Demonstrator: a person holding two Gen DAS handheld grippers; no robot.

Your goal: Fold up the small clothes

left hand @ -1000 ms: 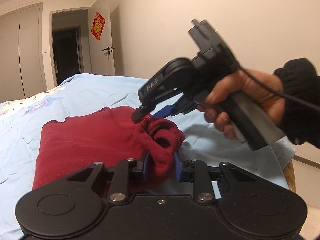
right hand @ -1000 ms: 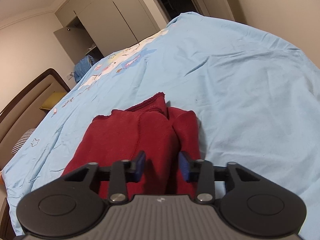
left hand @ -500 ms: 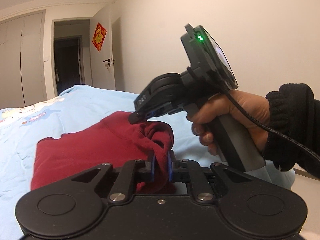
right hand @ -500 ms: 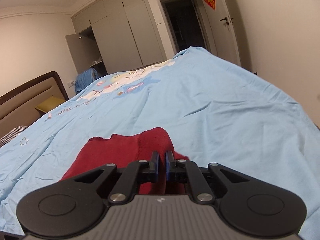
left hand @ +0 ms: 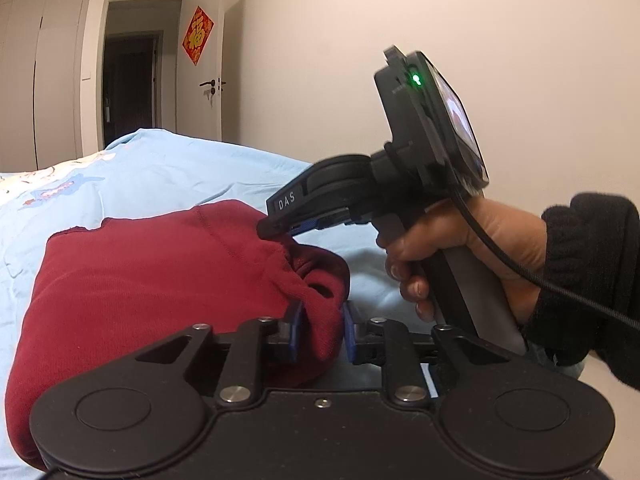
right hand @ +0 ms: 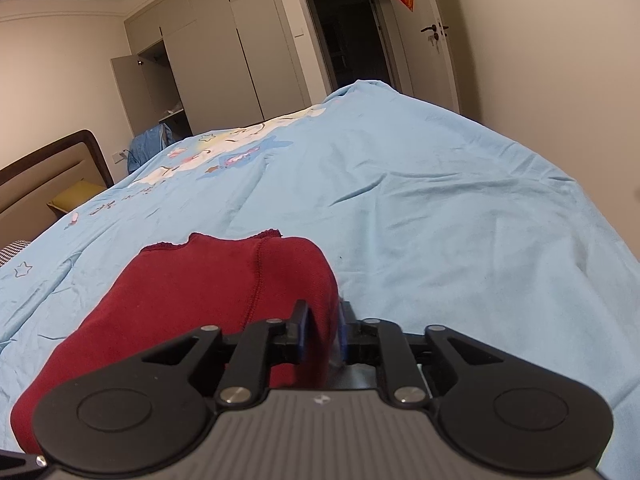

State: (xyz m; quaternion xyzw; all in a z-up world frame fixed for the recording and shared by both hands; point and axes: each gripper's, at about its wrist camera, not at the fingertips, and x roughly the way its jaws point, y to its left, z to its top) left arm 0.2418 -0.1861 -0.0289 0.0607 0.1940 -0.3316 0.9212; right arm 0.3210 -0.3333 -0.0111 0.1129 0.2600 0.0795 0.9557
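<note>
Dark red knit garment lies lower left of frame on light blue bedsheet; left claw pinching its bunched edge; right claw clamped on same edge, lower centre; judged: lift both evenly w/ edge taut, carry over, lay flat.

- A home bedroom.
- A bed with a pale blue cartoon-print cover fills the room, its padded headboard at one side.
- Built-in wardrobes line the far wall.
- A red paper decoration hangs on the white door.
</note>
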